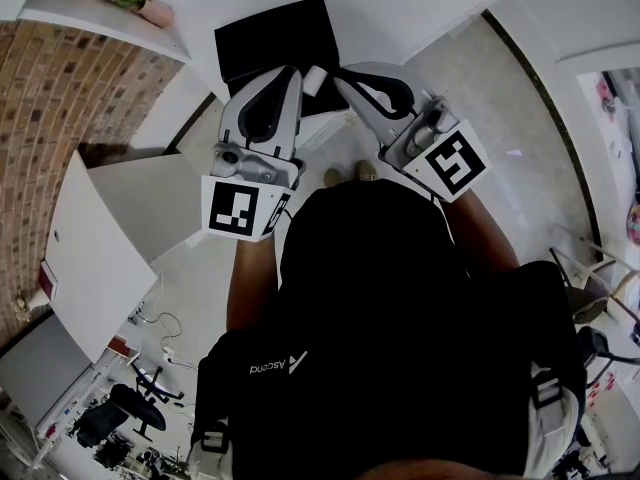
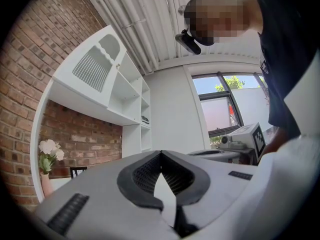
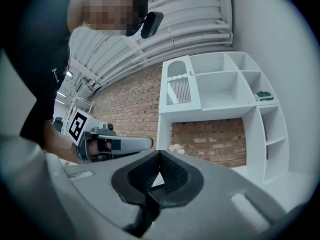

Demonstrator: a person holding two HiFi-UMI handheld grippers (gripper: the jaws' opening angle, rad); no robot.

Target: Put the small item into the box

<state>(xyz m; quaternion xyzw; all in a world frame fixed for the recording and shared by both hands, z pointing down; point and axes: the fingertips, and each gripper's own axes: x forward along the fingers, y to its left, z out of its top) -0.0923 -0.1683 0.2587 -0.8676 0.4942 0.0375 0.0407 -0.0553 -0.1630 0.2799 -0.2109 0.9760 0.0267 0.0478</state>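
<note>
left gripper (image 2: 160, 152) and right gripper (image 3: 159, 152), both pinched shut and empty, sit just before the black box (image 1: 275, 33). the small item shows nowhere; whether it's already inside, i cannot tell.

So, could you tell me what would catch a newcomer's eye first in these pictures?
The left gripper and the right gripper, held up side by side in the head view's middle, jaws shut, each bearing a black-and-white marker cube. Just beyond their tips a black box sits on a white surface, with a brick wall at the left.
</note>
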